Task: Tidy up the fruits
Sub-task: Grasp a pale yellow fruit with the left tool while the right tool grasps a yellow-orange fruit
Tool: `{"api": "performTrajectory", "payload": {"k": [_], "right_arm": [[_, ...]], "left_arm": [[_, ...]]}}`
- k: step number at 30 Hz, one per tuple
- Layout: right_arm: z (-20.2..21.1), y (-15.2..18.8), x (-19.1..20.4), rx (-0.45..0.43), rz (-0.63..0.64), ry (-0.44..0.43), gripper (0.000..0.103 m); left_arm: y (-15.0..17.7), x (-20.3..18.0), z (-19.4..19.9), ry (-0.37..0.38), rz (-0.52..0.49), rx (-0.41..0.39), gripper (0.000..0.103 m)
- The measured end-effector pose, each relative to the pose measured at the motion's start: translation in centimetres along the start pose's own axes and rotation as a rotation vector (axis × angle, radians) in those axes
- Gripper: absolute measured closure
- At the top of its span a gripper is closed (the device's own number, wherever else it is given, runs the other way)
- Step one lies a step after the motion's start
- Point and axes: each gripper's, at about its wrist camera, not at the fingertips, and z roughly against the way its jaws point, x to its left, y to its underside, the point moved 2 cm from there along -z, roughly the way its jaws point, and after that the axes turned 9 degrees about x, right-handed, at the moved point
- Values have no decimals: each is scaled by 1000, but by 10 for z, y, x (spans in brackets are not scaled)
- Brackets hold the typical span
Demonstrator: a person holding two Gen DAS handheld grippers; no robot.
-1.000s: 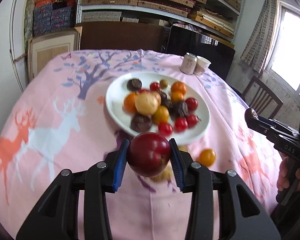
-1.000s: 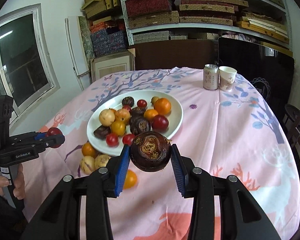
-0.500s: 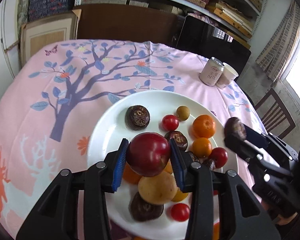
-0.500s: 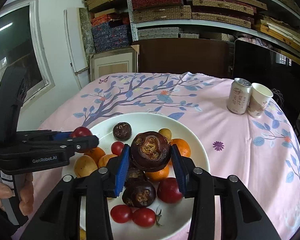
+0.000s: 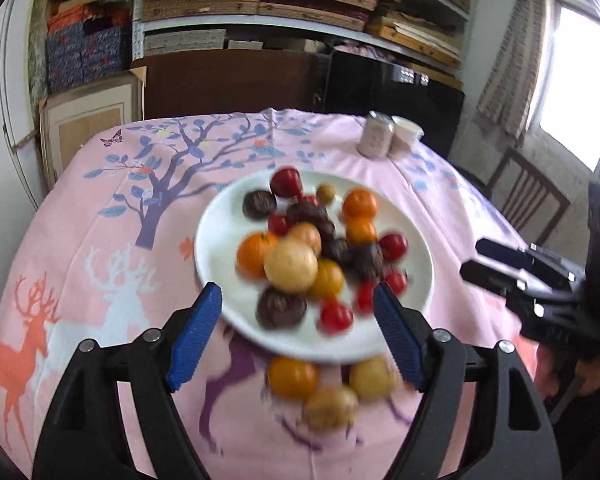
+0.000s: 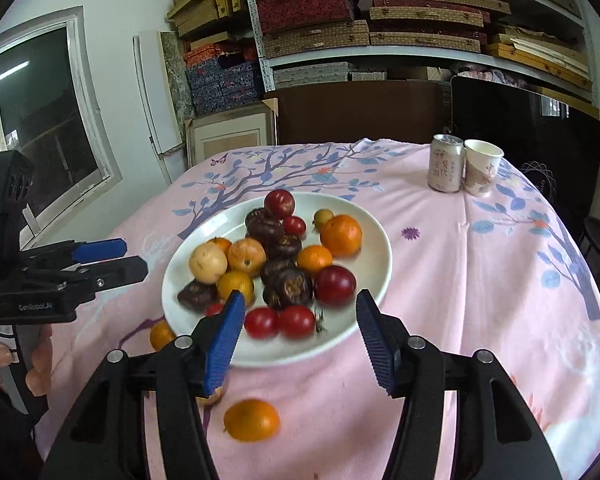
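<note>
A white plate [image 5: 220,216] [image 6: 376,232] in the middle of the pink cloth holds several oranges, tomatoes, dark brown fruits and pale round fruits. A red apple [image 5: 286,182] [image 6: 279,203] lies at its far rim. My left gripper [image 5: 298,320] [image 6: 128,258] hangs over the plate's near edge, its jaws opening with nothing between them. My right gripper [image 6: 300,312] [image 5: 496,260] is over the plate's near side, its jaws also opening and empty. An orange [image 6: 252,420], a second orange [image 5: 292,376] and two pale fruits [image 5: 370,376] lie on the cloth in front of the plate.
A drink can [image 6: 446,168] and a paper cup [image 6: 482,166] stand at the table's far right. A wooden chair [image 5: 528,200] is beyond the right edge. Shelves with boxes fill the back wall. A hand [image 6: 36,364] holds the left gripper's handle.
Both grippers opened and drew back from over the plate. The left let go of the red apple, now at the plate's far rim. The right let go of its dark brown fruit.
</note>
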Motion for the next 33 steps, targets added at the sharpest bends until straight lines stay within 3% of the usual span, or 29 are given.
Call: {"api": "performTrajectory", "payload": {"k": [4, 9, 11, 14, 18, 28, 33], "right_arm": [[3, 37, 0, 29, -34, -3, 42], [-6, 59, 1, 74, -56, -37, 42], [-8, 62, -1, 80, -66, -40, 42], [-5, 63, -8, 71, -106, -71, 41], [-14, 67, -18, 125, -159, -120, 41], [-14, 68, -13, 129, -141, -131, 41], [-14, 67, -10, 133, -122, -128, 41]], "left_arm": [[50, -20, 3, -43, -84, 44, 27], [78, -29, -18, -103, -124, 128, 27], [78, -27, -27, -115, -109, 145, 27], [77, -25, -41, -106, -93, 176, 43], [76, -26, -49, -104, -90, 185, 43], [69, -24, -60, -73, -61, 185, 44], [71, -25, -53, -26, -58, 153, 56]]}}
